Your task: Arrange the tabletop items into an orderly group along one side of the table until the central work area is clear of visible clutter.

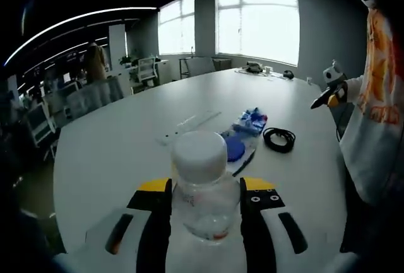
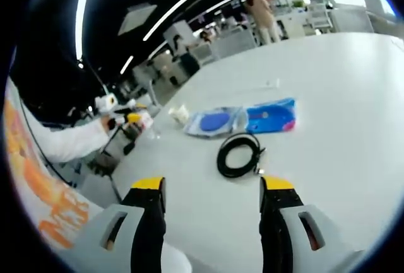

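Left hand-held gripper (image 1: 205,198) clamped on clear jar (image 1: 203,188), right hand-held gripper (image 2: 211,192) apart, black cable coil (image 2: 238,154) just ahead

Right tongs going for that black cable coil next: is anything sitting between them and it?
Nothing visible. The right tongs are open, and bare white table lies between their tips and the black cable coil. The blue packets lie beyond the coil, not in the path.

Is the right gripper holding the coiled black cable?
No: the right gripper is open and empty, and the coiled black cable lies on the white table beyond its fingers.
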`<state>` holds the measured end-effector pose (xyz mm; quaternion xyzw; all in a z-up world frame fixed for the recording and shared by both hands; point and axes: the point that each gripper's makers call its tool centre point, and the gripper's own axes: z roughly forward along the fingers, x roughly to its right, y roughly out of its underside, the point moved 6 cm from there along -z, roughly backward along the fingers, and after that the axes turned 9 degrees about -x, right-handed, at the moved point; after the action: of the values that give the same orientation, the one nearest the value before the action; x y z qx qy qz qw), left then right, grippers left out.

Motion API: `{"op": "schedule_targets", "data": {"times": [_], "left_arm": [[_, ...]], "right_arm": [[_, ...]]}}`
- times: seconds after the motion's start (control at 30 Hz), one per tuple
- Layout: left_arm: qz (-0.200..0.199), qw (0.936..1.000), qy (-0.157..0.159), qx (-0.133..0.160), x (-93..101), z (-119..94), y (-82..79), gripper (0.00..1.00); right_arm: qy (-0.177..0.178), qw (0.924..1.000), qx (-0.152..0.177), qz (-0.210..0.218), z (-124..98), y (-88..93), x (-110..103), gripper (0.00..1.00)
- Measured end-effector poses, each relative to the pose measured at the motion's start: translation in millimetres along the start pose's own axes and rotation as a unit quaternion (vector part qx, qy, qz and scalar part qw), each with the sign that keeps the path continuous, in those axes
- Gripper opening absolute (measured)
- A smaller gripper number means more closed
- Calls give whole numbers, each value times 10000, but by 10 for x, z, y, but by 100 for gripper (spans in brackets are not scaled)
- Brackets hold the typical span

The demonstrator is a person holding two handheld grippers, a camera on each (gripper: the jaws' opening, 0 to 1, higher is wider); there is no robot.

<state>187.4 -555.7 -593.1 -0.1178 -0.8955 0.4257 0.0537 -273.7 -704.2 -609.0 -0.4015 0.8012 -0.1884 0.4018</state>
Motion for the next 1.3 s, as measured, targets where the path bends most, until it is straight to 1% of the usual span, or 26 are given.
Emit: {"op": "schedule_targets", "data": {"times": [0.13,0.23,0.33,0.4,0.53,0.63,0.77,0.8,1.03,1.13,1.2,1.3], "left_arm": [[80,9999,51,-46,-154,65,-6,42],[160,9998,83,-48,-251,122,-28,42],[275,9995,124,-12,-311,190,-64,42],[334,9993,146,-9,-398,244,-57,42],[329,9992,210,-52,-520,346,-44,42],[383,9989,254,-63,-568,401,-58,42],[416,9985,352,-37,-634,446,-75,42],[440,9982,407,-52,-644,460,-73,42],[523,9969,585,-45,-717,503,-30,42],[541,9963,661,-104,-727,539,-9,42],[629,9952,733,-174,-736,565,16,42],[658,9945,794,-187,-754,591,12,42]], "right_arm": [[18,10000,-37,-25,34,-32,-29,58],[31,10000,-80,22,55,-19,-24,58],[72,9997,-237,34,98,21,-5,58],[116,9994,-328,-8,120,35,4,58],[132,9993,-360,-1,152,3,-2,58],[149,9992,-366,0,184,-21,-14,58],[167,9987,-485,-13,240,5,-25,58],[155,9983,-555,-11,266,25,-38,58],[125,9974,-707,-56,342,60,-104,57],[91,9970,-766,-76,374,77,-139,57],[91,9967,-803,-103,383,89,-150,57],[79,9967,-807,-78,384,98,-150,58]]}}
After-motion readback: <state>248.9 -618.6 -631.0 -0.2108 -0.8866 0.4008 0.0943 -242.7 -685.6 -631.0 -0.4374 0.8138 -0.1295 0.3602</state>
